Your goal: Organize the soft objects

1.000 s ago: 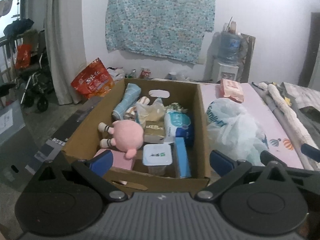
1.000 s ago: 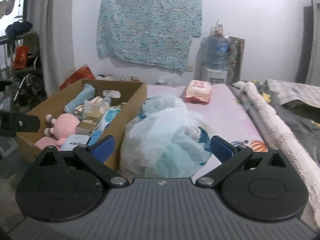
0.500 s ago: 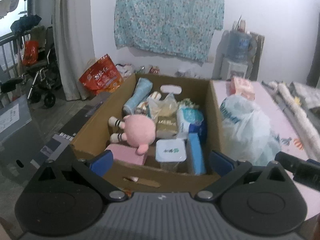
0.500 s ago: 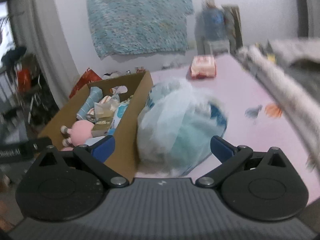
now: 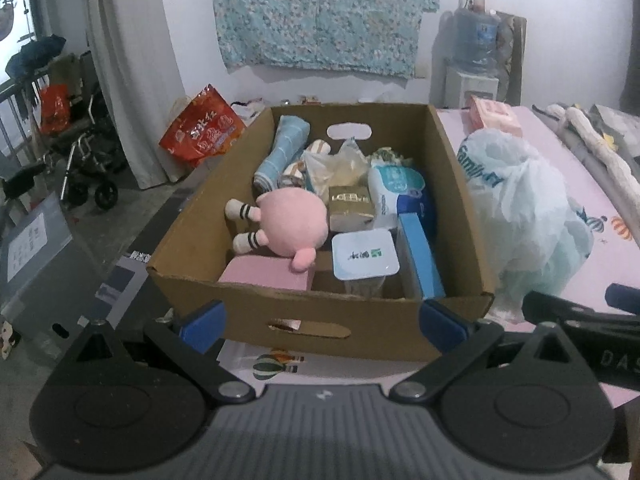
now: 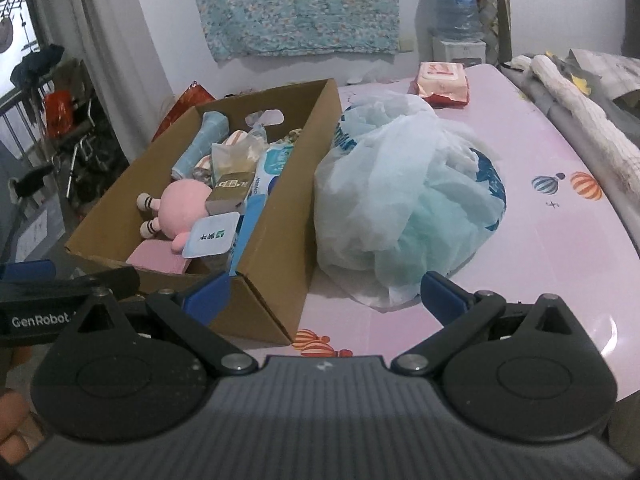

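Cardboard box [image 5: 320, 320] (crammed) beside plastic bag [image 6: 404, 200]; both grippers [image 5: 322, 322] [image 6: 324, 292] gape, empty.

A water dispenser [image 5: 474, 54] stands beside floral cloth [image 5: 324, 16]; wheelchair [image 5: 86, 152] left.

A cardboard box [image 5: 320, 320] is sitting on the mat [image 6: 552, 248] with a plush toy [image 5: 290, 224], a rolled towel [image 5: 282, 152] behind it and packets inside, a plastic bag [image 6: 404, 208] lying just right of it and a wipes pack [image 6: 440, 82] lying farther back.
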Motion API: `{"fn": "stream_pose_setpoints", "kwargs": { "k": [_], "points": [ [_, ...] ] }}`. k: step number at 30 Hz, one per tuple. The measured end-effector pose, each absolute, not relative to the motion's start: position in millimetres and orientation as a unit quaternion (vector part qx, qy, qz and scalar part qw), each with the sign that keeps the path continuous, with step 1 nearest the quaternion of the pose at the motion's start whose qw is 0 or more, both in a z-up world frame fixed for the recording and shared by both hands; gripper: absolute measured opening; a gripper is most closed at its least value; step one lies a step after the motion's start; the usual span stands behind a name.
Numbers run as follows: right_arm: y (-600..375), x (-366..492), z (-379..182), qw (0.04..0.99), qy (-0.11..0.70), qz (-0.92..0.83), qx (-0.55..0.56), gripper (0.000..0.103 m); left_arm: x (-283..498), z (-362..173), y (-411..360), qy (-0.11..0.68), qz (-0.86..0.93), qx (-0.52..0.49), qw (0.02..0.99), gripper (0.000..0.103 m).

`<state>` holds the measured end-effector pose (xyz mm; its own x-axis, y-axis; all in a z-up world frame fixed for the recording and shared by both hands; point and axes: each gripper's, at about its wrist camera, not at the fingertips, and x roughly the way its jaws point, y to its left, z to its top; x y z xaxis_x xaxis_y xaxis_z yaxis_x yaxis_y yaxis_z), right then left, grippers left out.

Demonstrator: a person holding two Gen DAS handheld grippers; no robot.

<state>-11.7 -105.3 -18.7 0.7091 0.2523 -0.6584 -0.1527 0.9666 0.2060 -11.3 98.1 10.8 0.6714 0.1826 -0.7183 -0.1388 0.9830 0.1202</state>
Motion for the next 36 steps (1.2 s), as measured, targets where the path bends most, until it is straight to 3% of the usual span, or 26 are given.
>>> {"fn": "stream_pose_setpoints", "kwargs": {
  "k": [36],
  "points": [
    [-96.7,-3.4,-27.9,0.916,0.385,0.108,0.045,0.102,-3.8,-3.3,102.8,0.427,0.088,0.024,0.9,0.101]
  ]
}}
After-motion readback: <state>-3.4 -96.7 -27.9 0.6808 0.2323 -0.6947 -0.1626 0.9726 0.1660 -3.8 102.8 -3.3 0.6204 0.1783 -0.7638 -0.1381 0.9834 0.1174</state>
